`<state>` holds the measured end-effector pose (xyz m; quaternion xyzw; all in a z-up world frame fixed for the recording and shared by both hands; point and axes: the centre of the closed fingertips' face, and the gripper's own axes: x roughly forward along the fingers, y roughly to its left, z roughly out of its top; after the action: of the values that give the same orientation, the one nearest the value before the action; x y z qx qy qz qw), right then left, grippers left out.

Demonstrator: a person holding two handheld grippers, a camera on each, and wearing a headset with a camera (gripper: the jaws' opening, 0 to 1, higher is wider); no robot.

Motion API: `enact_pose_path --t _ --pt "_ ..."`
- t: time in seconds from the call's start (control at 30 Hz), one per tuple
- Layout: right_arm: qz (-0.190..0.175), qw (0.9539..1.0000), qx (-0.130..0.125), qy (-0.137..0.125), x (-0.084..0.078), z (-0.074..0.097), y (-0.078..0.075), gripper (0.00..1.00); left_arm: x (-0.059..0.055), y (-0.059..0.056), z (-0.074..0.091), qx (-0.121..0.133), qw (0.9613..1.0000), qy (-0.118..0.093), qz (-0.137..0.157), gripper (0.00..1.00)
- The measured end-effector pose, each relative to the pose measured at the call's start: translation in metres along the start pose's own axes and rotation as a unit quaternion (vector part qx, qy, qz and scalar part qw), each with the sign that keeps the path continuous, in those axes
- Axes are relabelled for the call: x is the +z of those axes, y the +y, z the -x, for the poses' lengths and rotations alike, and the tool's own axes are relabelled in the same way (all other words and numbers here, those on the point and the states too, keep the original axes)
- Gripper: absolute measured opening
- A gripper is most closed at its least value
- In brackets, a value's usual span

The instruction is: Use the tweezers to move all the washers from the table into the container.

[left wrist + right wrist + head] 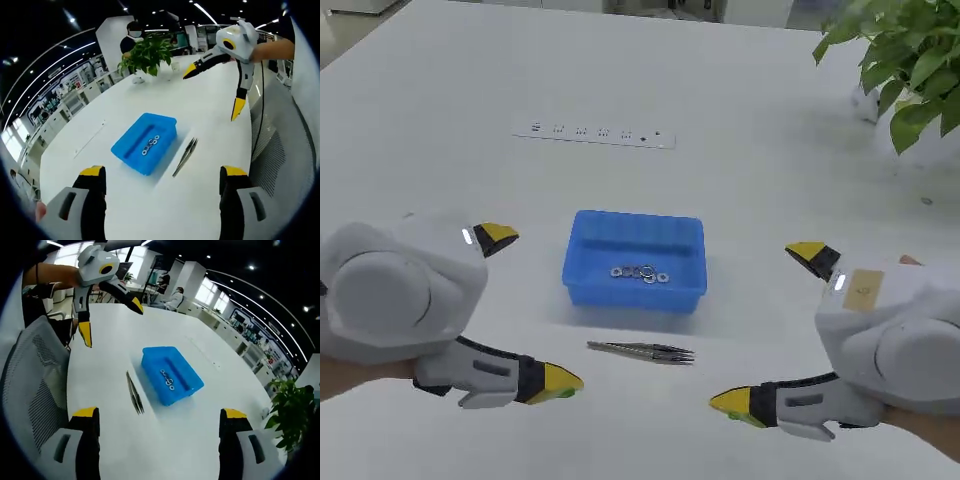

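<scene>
Washers [640, 272] lie clustered inside the blue container [638, 292] at the centre of the white desk [740, 170], with the tweezers [642, 350] flat at its 6 o'clock. The left tool [530, 308], at 8 o'clock, and the right tool [767, 326], at 4 o'clock, gape wide, empty. The transfer looks complete; any straggler would first call for gripping the tweezers

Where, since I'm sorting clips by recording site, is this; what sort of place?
Probably an open-plan office or lab hall: a long white table carrying a power strip and a potted plant, a mesh office chair beside it, and rows of desks beyond.
</scene>
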<state>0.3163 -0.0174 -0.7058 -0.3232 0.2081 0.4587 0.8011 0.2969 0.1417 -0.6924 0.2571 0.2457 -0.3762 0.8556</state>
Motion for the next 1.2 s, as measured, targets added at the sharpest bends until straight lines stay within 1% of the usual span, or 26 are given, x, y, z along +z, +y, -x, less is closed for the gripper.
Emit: enact_pose_path --t 0.07,0.13,0.17,0.2,0.3,0.37,0.4,0.43,0.47,0.57,0.7,0.73,0.8,0.87,0.9,0.97,1.0,1.1,1.13,1.2 --pt "-0.004 0.9999 -0.012 0.004 -0.002 0.003 -0.003 1.0 0.005 0.0 0.004 0.0 1.0 -0.008 0.003 1.0" --pt "-0.009 0.9998 -0.015 0.005 -0.001 0.005 -0.004 1.0 0.008 -0.001 0.006 0.001 0.9999 -0.013 0.004 1.0" --pt "-0.011 0.9998 -0.016 0.003 0.0 0.006 -0.003 1.0 0.009 -0.004 0.006 -0.006 0.9998 -0.014 0.01 1.0" --pt "-0.016 0.9997 -0.016 0.0 0.002 0.007 -0.003 1.0 0.007 -0.01 0.007 -0.016 0.9996 -0.009 0.021 1.0" --pt "-0.016 0.9997 -0.018 -0.003 0.007 0.009 -0.002 1.0 0.008 -0.015 0.008 -0.014 0.9998 -0.008 0.015 1.0" --pt "-0.013 0.9997 -0.018 0.0 0.007 0.008 -0.001 1.0 0.009 -0.017 0.009 -0.017 0.9996 -0.01 0.022 1.0" --pt "-0.013 0.9998 -0.017 -0.001 0.008 0.008 0.0 1.0 0.012 -0.017 0.011 -0.019 0.9992 -0.015 0.032 1.0" --pt "-0.015 0.9998 -0.015 -0.001 0.008 0.008 0.001 1.0 0.015 -0.017 0.011 -0.018 0.999 -0.022 0.035 1.0" --pt "-0.017 0.9998 -0.013 -0.001 0.008 0.008 0.002 1.0 0.017 -0.014 0.012 -0.011 0.999 -0.028 0.033 1.0" --pt "-0.02 0.9998 -0.008 0.003 0.007 0.006 0.006 1.0 0.019 -0.011 0.014 -0.007 0.9992 -0.027 0.03 1.0" --pt "-0.019 0.9998 -0.002 0.008 0.005 0.006 0.009 1.0 0.022 -0.008 0.02 -0.003 0.9992 -0.031 0.025 1.0" --pt "-0.021 0.9998 -0.001 0.007 0.006 0.006 0.009 1.0 0.022 -0.006 0.023 0.003 0.9993 -0.03 0.021 1.0" --pt "-0.027 0.9996 -0.001 0.005 0.007 0.007 0.009 1.0 0.024 -0.002 0.027 0.015 0.999 -0.038 0.019 1.0" --pt "-0.039 0.9992 0.001 -0.003 0.009 0.008 0.01 1.0 0.024 -0.003 0.03 0.014 0.9992 -0.034 0.017 1.0" --pt "-0.041 0.9991 0.002 -0.005 0.01 0.008 0.011 1.0 0.02 -0.003 0.031 0.015 0.9996 -0.023 0.005 1.0" --pt "-0.042 0.9991 0.002 -0.005 0.009 0.008 0.011 1.0 0.015 -0.003 0.032 0.021 0.9998 -0.005 -0.003 1.0" --pt "-0.04 0.9992 0.002 -0.002 0.008 0.008 0.011 1.0 0.015 -0.004 0.032 0.02 0.9998 -0.004 -0.004 1.0" --pt "-0.045 0.999 0.004 0.0 0.007 0.008 0.013 1.0 0.018 -0.01 0.031 0.015 0.9996 -0.017 0.015 1.0" --pt "-0.05 0.9987 0.007 -0.003 0.009 0.009 0.014 1.0 0.018 -0.01 0.031 0.015 0.9996 -0.017 0.016 1.0" --pt "-0.053 0.9985 0.009 -0.012 0.014 0.01 0.016 1.0 0.014 -0.016 0.031 0.009 0.9997 -0.009 0.022 1.0"
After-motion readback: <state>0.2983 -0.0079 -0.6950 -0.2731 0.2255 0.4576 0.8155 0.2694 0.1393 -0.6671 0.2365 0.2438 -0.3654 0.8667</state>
